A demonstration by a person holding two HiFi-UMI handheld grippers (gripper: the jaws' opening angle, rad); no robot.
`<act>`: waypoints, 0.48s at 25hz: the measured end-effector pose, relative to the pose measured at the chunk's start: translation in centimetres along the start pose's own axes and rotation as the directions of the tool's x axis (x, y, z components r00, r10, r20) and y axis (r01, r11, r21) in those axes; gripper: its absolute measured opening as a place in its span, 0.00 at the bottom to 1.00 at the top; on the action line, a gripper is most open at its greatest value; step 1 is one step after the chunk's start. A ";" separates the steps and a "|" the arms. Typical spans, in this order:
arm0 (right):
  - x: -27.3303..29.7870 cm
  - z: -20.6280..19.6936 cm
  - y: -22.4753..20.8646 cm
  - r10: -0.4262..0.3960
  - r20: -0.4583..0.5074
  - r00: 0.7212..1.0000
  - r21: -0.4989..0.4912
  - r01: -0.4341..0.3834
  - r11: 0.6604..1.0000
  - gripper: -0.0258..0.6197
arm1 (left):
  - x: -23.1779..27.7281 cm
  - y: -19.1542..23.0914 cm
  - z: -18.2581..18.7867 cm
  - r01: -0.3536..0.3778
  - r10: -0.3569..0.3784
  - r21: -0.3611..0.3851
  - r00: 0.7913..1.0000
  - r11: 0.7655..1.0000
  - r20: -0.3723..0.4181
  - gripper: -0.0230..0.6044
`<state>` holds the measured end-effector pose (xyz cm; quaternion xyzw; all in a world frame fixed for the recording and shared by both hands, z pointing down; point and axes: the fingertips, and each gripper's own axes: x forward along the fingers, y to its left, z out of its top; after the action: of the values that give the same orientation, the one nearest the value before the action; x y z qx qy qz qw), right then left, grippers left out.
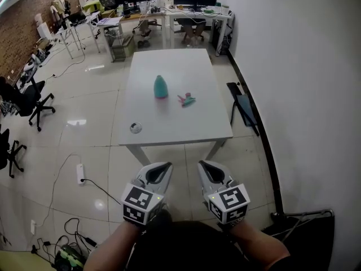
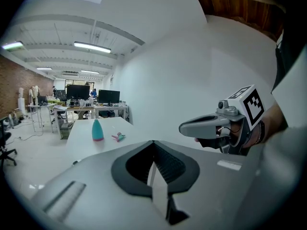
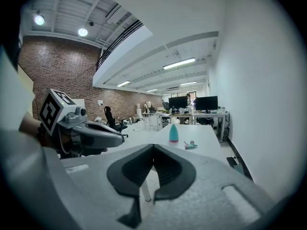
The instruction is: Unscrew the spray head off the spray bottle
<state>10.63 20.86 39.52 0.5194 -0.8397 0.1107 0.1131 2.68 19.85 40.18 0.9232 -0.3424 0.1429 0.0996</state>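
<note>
Well short of the bottle (image 1: 161, 87), left gripper (image 1: 162, 166) and right gripper (image 1: 205, 165) hang closed and empty

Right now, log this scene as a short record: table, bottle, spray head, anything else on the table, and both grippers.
table: white table, ahead of both grippers
spray bottle: teal, upright near the table's middle
spray head: lying on the table to the bottle's right, apart from it
small round object: near the table's near-left edge, too small to identify
left gripper: jaws shut, empty, short of the table
right gripper: jaws shut, empty, short of the table
</note>
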 end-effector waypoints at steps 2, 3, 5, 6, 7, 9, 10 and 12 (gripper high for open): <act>1.0 0.3 -0.2 -0.011 -0.005 1.000 0.001 0.011 1.000 0.03 | 0.6 0.9 0.1 0.013 -0.013 -0.002 1.000 1.000 -0.001 0.06; 1.5 0.5 -0.3 -0.015 -0.007 1.000 0.000 0.015 1.000 0.03 | 0.8 1.4 0.2 0.019 -0.019 -0.003 1.000 1.000 -0.001 0.06; 2.7 1.0 -0.5 -0.025 -0.010 1.000 0.000 0.025 1.000 0.03 | 1.4 2.4 0.5 0.034 -0.034 -0.001 0.999 0.999 -0.002 0.06; 3.3 1.2 -0.5 -0.032 -0.012 0.999 0.001 0.032 0.999 0.03 | 1.6 3.0 0.6 0.041 -0.041 0.000 0.999 0.999 -0.004 0.06; 3.8 1.4 -0.6 -0.038 -0.014 0.999 0.001 0.038 0.999 0.03 | 1.8 3.5 0.7 0.049 -0.049 0.002 0.999 0.999 -0.006 0.06; 5.1 1.8 -0.9 -0.052 -0.019 0.998 0.000 0.052 0.999 0.03 | 2.4 4.6 0.9 0.064 -0.064 0.004 0.998 0.998 -0.009 0.06; 5.8 2.0 -1.0 -0.059 -0.021 0.998 -0.001 0.059 0.998 0.03 | 2.7 5.2 1.0 0.071 -0.071 0.004 0.997 0.997 -0.010 0.06; 7.0 2.4 -1.1 -0.068 -0.026 0.997 -0.006 0.068 0.998 0.03 | 3.3 6.5 1.1 0.084 -0.084 0.004 0.996 0.996 -0.011 0.06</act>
<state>8.42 13.73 39.47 0.5461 -0.8202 0.1116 0.1288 1.01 12.75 40.85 0.9362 -0.3025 0.1443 0.1054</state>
